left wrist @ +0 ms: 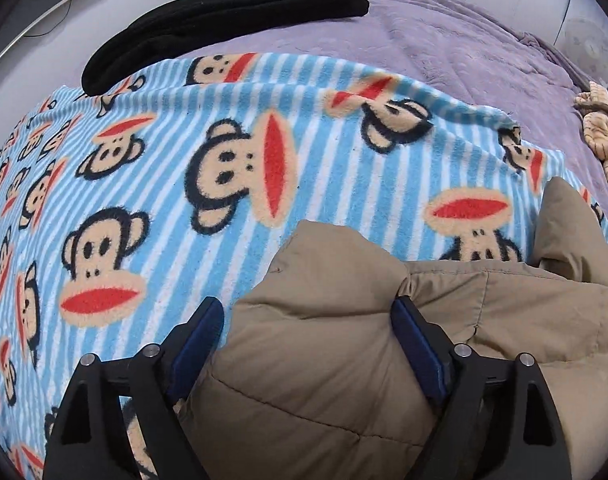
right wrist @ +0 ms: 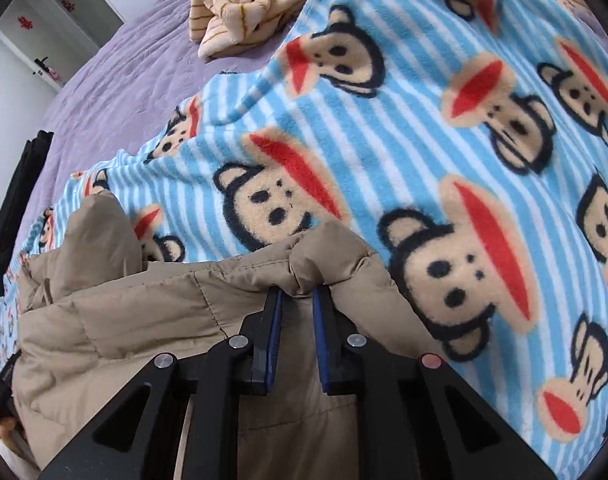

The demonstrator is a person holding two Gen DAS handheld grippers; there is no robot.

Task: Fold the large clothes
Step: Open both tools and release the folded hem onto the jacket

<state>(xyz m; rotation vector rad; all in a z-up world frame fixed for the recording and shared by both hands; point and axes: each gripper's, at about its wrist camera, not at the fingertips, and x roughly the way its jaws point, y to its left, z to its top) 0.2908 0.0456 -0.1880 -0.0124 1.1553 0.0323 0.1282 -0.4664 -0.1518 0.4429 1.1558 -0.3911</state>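
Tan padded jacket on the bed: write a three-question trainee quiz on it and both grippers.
1. True or false: the right gripper is pinching a fold of the tan jacket.
2. The left gripper is: A) shut on the jacket, B) open with jacket fabric lying between its fingers, C) holding the black garment.
3. What does the jacket lie on?

Key
1. True.
2. B.
3. The striped monkey blanket, spread over the purple bed cover.
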